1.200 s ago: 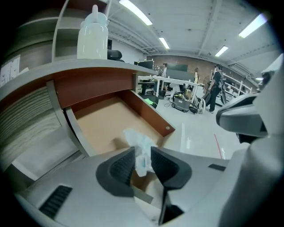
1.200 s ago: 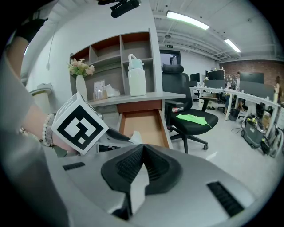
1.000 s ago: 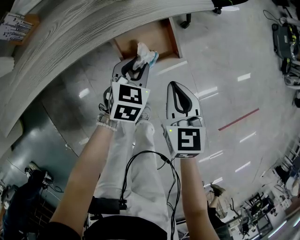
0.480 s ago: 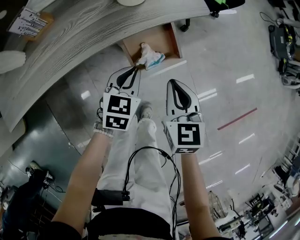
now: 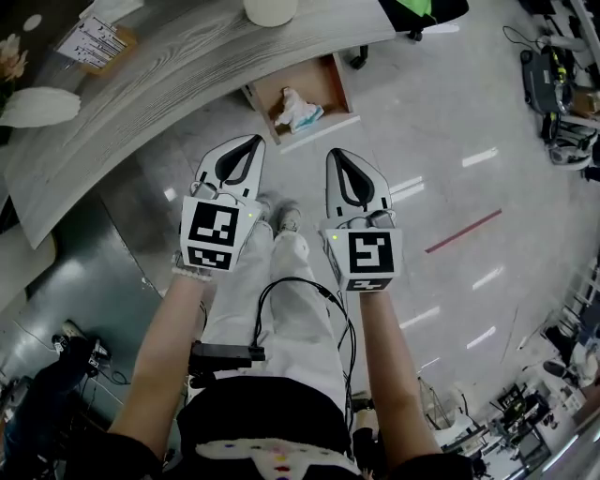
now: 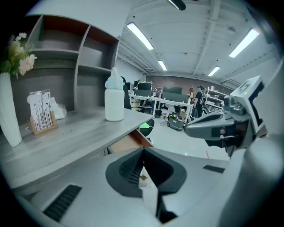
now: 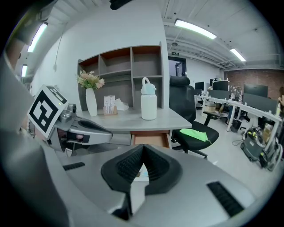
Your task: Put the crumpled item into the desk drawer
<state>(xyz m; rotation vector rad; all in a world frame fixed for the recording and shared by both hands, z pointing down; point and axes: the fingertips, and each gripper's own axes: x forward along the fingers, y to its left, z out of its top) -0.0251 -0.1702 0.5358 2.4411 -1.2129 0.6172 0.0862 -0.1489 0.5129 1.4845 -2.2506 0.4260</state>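
Crumpled item (image 5: 298, 110) lies in the open drawer (image 5: 323, 80) under the desk (image 5: 187, 66). Left tool (image 5: 258, 139) has just closed its jaws on nothing. Right tool (image 5: 335, 152) is closed and empty too, and both are held near of the drawer.

The crumpled white-and-blue item (image 5: 298, 111) lies inside the open wooden desk drawer (image 5: 328, 82).

- The grey wood-grain desk (image 5: 187, 66) carries a white bottle (image 5: 272, 9).
- Left of the bottle stands a card holder (image 5: 98, 42), and farther left a white vase (image 5: 37, 106).
- Below the bottle the drawer (image 5: 323, 80) stands open, with a crumpled item (image 5: 298, 110) inside.
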